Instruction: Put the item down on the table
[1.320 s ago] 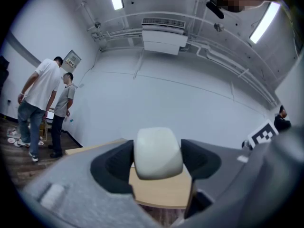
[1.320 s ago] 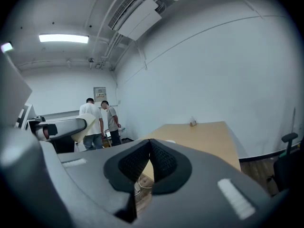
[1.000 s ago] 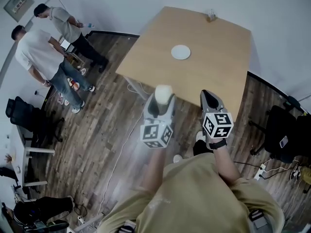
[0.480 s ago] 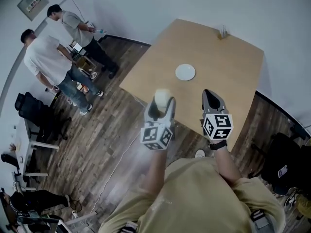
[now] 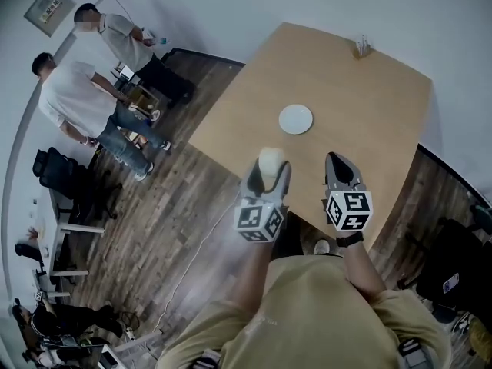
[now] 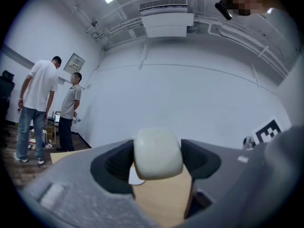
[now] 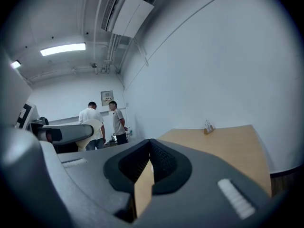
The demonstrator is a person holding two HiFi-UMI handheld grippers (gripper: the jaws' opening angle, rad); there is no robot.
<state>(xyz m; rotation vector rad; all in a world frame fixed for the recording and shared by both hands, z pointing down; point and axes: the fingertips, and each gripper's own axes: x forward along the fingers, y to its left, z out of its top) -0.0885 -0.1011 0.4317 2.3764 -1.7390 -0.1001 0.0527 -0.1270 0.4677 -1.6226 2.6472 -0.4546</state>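
Ahead: wood table (image 5: pixel 365 102) w/ white plate (image 5: pixel 295 118), dark plank floor (image 5: pixel 181 214).

White walls (image 5: pixel 231 6) enclose a dark wood-plank floor (image 5: pixel 154 229) with a light wooden table (image 5: pixel 369 114) near the corner. Two people (image 5: pixel 73 98) stand by the far wall beside black office chairs (image 5: pixel 61 179); a strip light (image 7: pixel 62 49) and air-conditioning unit (image 6: pixel 167 19) hang overhead

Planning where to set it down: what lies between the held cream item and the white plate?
Nothing: in the head view, only bare wooden tabletop separates the cream item in the left claw from the white plate.
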